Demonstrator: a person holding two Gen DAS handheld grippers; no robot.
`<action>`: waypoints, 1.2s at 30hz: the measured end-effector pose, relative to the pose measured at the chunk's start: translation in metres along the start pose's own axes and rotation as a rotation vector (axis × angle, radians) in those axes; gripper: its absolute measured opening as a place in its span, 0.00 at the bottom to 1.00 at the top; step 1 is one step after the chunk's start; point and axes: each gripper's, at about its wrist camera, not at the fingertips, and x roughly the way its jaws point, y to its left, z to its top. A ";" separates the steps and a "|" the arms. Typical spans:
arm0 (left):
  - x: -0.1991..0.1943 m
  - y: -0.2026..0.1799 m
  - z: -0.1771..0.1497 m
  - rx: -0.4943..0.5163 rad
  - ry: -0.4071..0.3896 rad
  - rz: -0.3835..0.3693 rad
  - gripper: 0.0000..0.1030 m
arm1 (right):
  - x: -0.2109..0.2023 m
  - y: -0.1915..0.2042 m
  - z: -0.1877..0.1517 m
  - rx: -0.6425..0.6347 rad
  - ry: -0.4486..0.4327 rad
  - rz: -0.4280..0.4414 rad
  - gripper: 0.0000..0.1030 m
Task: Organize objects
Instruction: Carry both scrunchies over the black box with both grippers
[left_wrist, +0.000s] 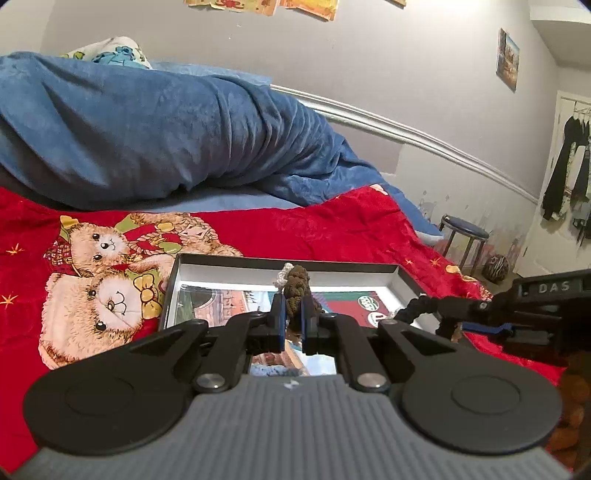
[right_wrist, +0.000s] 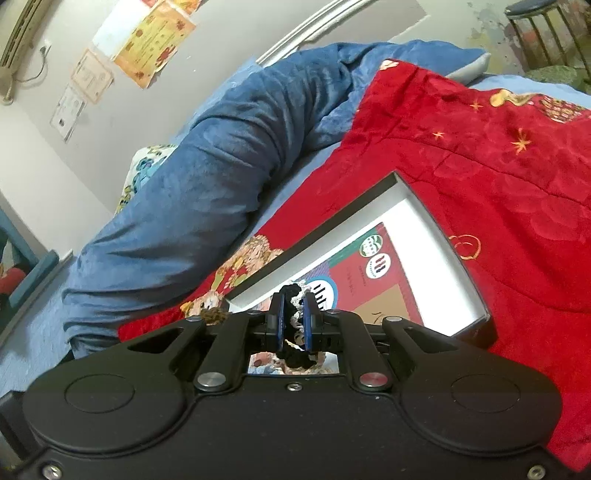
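Observation:
My left gripper (left_wrist: 293, 314) is shut on a brown crocheted piece (left_wrist: 297, 286) with a bit of white yarn at its top, held over the open box (left_wrist: 400, 280). The shallow box has black outer walls and white inner walls, and printed cards (left_wrist: 229, 301) lie in it. My right gripper (right_wrist: 295, 317) is shut on a black and white crocheted piece (right_wrist: 295, 295), also over the box (right_wrist: 436, 236). The right gripper shows at the right of the left wrist view (left_wrist: 476, 306), holding the black piece (left_wrist: 428, 306).
The box lies on a red teddy-bear blanket (left_wrist: 314, 229) on a bed. A rolled blue blanket (left_wrist: 166, 129) lies behind it along the wall. A blue stool (left_wrist: 463, 230) stands on the floor past the bed's end. Clothes (left_wrist: 569, 166) hang at the far right.

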 end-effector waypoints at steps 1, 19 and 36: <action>0.000 0.000 0.000 -0.002 0.001 -0.001 0.10 | -0.001 -0.002 0.000 0.008 -0.003 0.001 0.10; 0.006 -0.013 -0.007 0.017 0.036 -0.042 0.10 | -0.003 0.001 -0.001 0.013 -0.013 0.011 0.10; 0.011 -0.011 -0.017 -0.024 0.141 -0.045 0.10 | 0.013 0.000 -0.016 -0.023 0.033 -0.044 0.10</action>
